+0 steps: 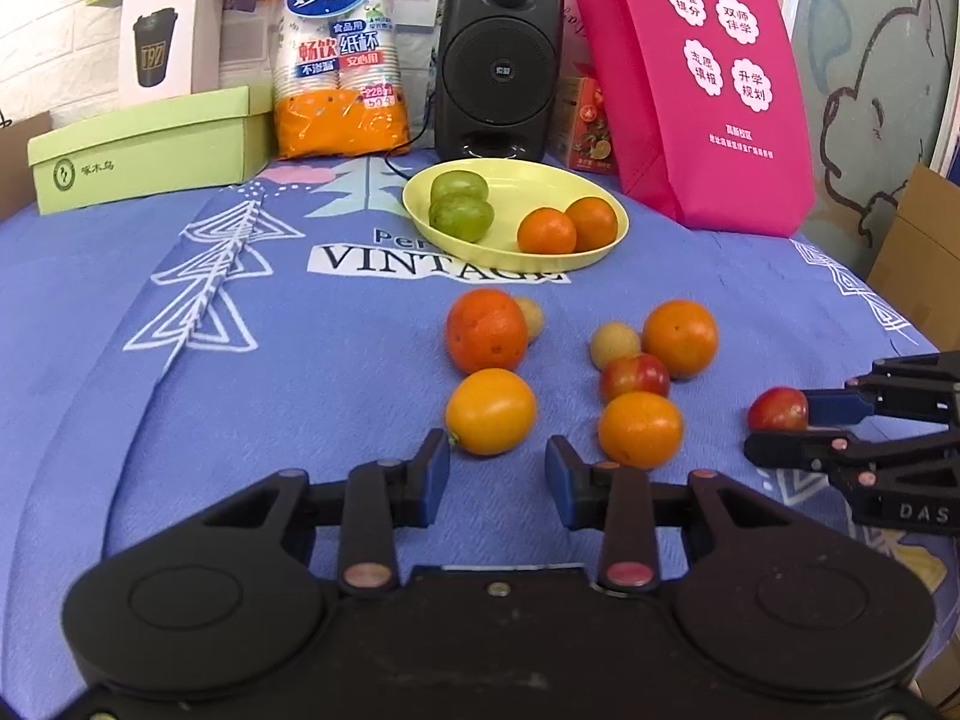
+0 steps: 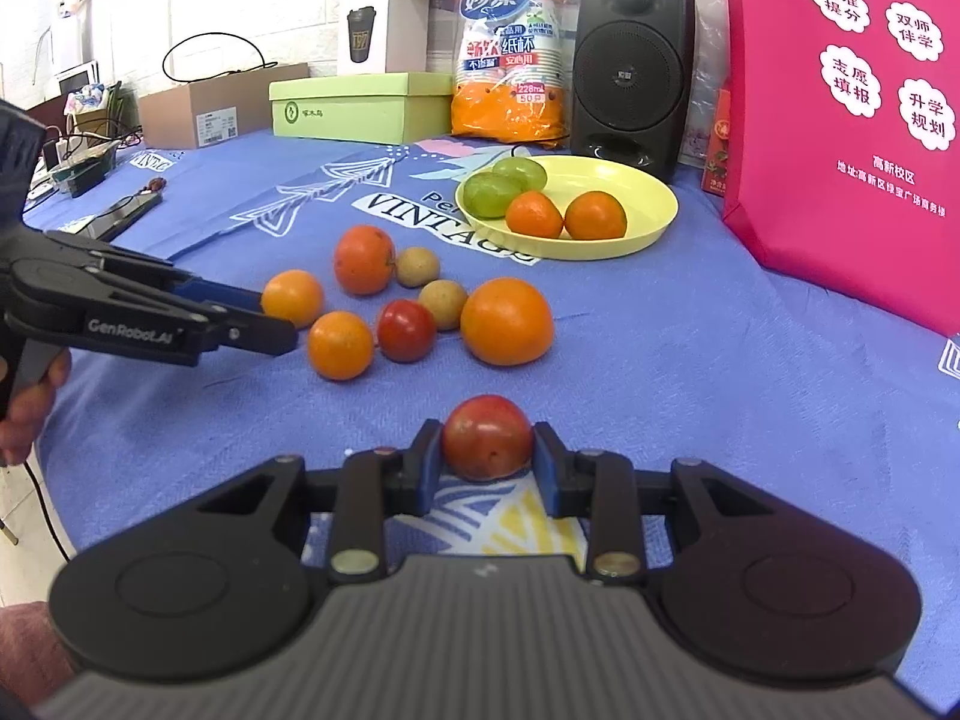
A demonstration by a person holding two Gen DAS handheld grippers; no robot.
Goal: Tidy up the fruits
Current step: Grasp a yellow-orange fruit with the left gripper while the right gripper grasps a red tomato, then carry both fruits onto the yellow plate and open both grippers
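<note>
While right gripper pinches a red fruit, left gripper fingers spread, oranges ahead, yellow plate beyond.

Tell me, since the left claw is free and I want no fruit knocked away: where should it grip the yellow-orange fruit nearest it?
Grip the yellow-orange fruit across its widest middle, coming straight forward with the open left claw. It is round and sits just ahead of the gap, with bare cloth on either side. The darker orange lies close behind, so stop short, probably.
</note>
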